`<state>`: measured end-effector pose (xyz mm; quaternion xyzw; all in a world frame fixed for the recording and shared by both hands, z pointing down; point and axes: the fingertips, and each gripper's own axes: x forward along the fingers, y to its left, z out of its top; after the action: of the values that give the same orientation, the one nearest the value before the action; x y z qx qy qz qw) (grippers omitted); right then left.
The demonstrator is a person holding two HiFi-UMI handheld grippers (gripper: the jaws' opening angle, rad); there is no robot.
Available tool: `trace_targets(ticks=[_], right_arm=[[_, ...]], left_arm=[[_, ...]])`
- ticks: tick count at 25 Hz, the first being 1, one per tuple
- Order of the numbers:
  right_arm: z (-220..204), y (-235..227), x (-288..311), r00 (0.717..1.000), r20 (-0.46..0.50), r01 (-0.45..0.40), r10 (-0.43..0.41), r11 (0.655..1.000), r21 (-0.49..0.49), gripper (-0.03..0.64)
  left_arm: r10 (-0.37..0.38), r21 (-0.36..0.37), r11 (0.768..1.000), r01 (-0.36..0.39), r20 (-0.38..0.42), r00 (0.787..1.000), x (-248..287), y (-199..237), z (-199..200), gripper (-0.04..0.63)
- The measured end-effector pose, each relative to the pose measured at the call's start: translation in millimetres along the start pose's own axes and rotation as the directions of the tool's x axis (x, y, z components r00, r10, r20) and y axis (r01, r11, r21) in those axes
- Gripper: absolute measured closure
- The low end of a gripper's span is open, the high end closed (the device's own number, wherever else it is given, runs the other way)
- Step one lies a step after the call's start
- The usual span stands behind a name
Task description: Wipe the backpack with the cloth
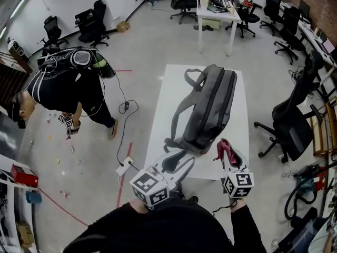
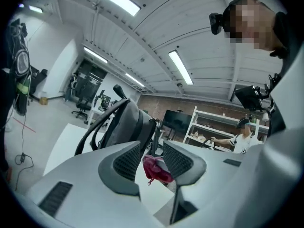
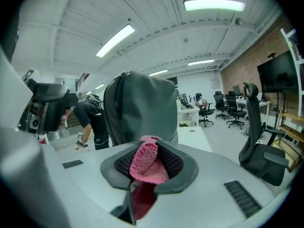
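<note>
Head view: grey backpack (image 1: 210, 107) laid lengthwise along a white table (image 1: 160, 115), straps trailing toward the near edge. Right gripper (image 1: 230, 159) at the near right corner of the bag, clenched on a pink cloth (image 1: 225, 149). Cloth bunched and standing up from the fingers, just beside the bag's near end; contact with the bag's fabric not resolvable. Left gripper (image 1: 179, 161) to the left of it, at the near end of the backpack over the trailing straps, fingers spread.

Right gripper view: both pads (image 3: 171, 161) pressed against the cloth (image 3: 145, 163), a knitted wad filling the gap and spilling down behind the jaws. Backpack (image 3: 140, 108) looming directly beyond the fingertips.

Left gripper view: jaws apart, nothing pinched between the ribbed pads (image 2: 126, 160). Visible through the gap, farther off, the same pink cloth (image 2: 155, 172), with the backpack (image 2: 123, 125) behind and to the left of it on the table (image 2: 61, 141).

Surroundings in the head view: person in black (image 1: 66, 86) bent over on the floor at left; black office chair (image 1: 289, 120) just right of the table; second white table (image 1: 216, 15) with more chairs at the far end of the room.
</note>
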<state>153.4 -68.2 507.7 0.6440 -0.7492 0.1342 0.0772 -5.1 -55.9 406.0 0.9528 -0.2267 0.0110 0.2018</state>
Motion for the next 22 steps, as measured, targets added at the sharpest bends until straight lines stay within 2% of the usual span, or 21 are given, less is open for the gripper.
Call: trace_targets(ticks=[4,7,12,14,17,22], right_arm=[[40.6,-26.3,4.0,0.993,0.035,0.111,-0.109,0.993,-0.049,0.534],[69.5,-49.7,7.6,0.982,0.072,0.178,-0.176,0.984,-0.026,0.534],[116.4,-94.0,29.4,0.967,0.121,0.227,-0.224,0.974,-0.013,0.534],[134.9,-106.8,49.2,0.968,0.134,0.218,-0.212,0.975,-0.032,0.534],[164.7,-120.7,88.3,0.976,0.164,0.157,-0.145,0.986,-0.063,0.534],[208.8,-161.7,156.7,0.982,0.187,0.013,0.007,0.994,-0.105,0.534]], left_arm=[[-0.069,-0.026,0.997,0.069,0.013,0.998,13.6,18.4,9.8,0.445],[-0.083,-0.029,0.996,0.084,0.018,0.996,19.4,32.6,15.4,0.445],[-0.132,-0.074,0.989,0.13,-0.02,0.991,36.5,38.9,4.5,0.445],[-0.128,-0.068,0.99,0.126,-0.032,0.991,39.7,41.4,3.6,0.445],[-0.088,-0.04,0.995,0.086,-0.035,0.996,46.3,49.2,6.4,0.445],[0.056,-0.011,0.998,-0.056,-0.024,0.998,76.1,46.8,7.9,0.445]])
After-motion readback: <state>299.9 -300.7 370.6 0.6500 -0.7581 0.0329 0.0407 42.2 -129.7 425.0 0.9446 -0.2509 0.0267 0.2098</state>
